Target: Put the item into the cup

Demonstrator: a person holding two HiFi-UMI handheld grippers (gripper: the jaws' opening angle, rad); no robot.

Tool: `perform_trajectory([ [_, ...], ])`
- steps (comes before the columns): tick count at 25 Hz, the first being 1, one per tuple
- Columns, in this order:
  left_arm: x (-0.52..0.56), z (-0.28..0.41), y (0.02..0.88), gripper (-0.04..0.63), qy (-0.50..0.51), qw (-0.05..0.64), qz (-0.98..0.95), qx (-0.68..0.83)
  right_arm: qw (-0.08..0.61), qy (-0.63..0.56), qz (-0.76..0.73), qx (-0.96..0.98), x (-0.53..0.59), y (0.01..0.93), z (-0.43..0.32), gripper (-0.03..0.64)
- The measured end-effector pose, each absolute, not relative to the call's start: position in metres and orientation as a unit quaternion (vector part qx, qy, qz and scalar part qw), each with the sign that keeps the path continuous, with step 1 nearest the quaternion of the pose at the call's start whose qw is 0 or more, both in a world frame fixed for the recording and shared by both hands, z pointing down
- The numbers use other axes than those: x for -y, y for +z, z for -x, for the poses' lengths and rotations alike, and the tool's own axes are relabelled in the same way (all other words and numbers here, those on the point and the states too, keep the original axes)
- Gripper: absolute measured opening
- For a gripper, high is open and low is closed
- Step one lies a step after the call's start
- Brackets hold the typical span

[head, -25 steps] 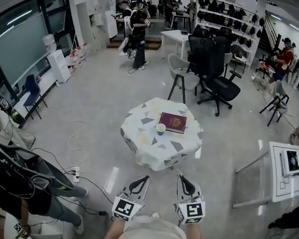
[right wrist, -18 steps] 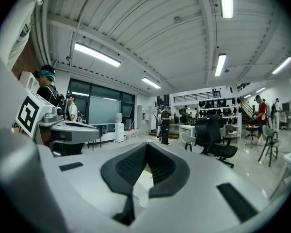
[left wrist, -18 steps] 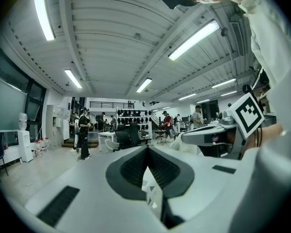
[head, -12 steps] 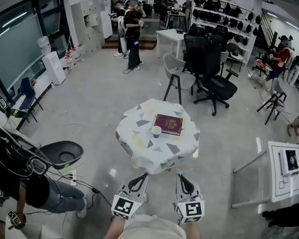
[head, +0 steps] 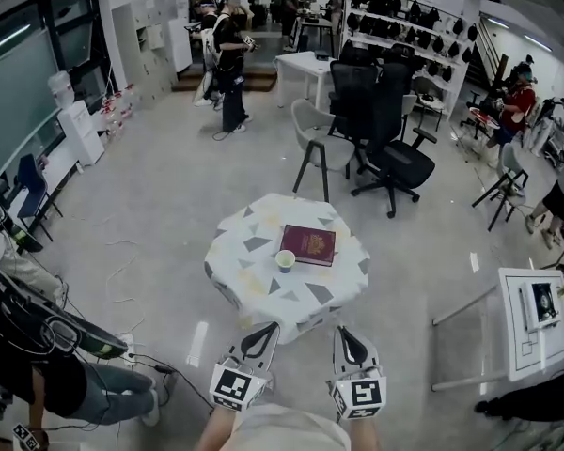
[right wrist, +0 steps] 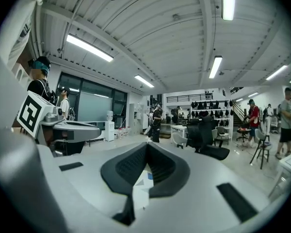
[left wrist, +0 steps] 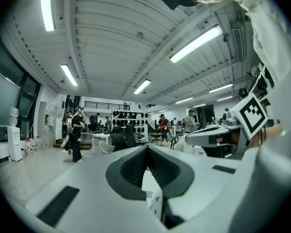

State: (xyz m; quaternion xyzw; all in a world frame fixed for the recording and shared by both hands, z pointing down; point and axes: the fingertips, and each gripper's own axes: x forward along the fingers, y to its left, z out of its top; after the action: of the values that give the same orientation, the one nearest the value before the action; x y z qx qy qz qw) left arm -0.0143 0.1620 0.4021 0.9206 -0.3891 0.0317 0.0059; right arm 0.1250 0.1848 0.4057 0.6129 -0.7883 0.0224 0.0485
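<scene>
A small round table under a white cloth with grey triangles (head: pixel 254 271) stands on the floor ahead of me. On it sits a small white cup with a blue rim (head: pixel 285 260), and a dark red book (head: pixel 308 245) lies right beside the cup. No other small item shows. Both grippers hang low in front of my body, well short of the table. My left gripper (head: pixel 268 330) (left wrist: pixel 146 148) has its jaws closed together with nothing between them. So does my right gripper (head: pixel 342 332) (right wrist: pixel 146 144). Each gripper view shows only a sliver of the cloth below the jaw tips.
A grey chair (head: pixel 310 134) and black office chairs (head: pixel 395 148) stand behind the table. At the right is a white table (head: pixel 531 318) with a tablet on it. A person with cables (head: pixel 38 355) crouches at the left, and cords (head: pixel 136 355) run over the floor. Several people stand far back.
The table, cup and book have shifted left and slightly down in the head view as I move. Both grippers keep their place and stay shut.
</scene>
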Motion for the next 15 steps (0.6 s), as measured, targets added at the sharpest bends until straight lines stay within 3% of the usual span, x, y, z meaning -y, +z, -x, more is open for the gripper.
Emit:
perform_trajectory([
  [15,-0.069,0.042,0.401,0.012,0.028,0.014,-0.932,0.360,0.063,0.024,-0.632,0.772,-0.101,0.403,-0.092,0.006],
])
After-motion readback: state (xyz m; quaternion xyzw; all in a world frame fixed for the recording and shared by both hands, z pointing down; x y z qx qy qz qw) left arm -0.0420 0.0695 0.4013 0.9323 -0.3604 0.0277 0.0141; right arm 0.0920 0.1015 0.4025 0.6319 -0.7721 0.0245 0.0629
